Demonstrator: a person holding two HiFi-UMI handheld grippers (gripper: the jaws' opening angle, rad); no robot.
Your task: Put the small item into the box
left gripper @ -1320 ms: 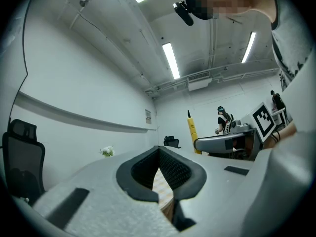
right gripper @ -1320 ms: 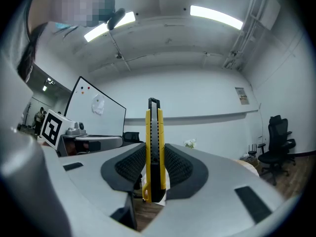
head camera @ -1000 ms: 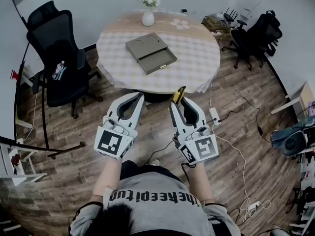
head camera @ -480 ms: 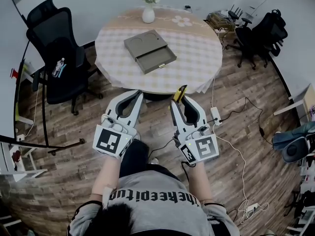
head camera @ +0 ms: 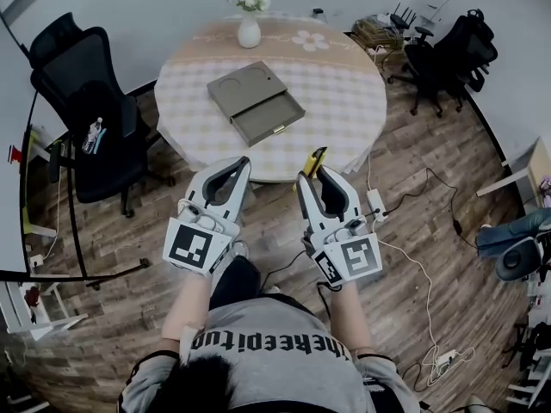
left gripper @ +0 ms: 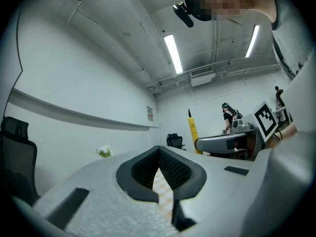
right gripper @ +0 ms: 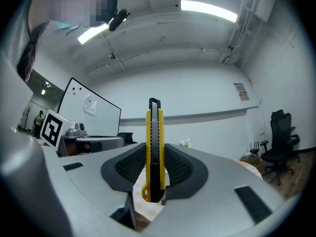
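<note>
Utility knife [right gripper: 154, 152] is clamped in my right hand-held gripper [head camera: 317, 175]; left hand-held gripper [head camera: 242, 166] closed, empty. Transport step; next, I judge, reach to the box [head camera: 256, 101].

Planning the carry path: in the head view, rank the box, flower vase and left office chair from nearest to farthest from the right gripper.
1. Box, near middle of the table.
2. Flower vase, table's far edge.
3. Office chair, on the floor far left.
</note>
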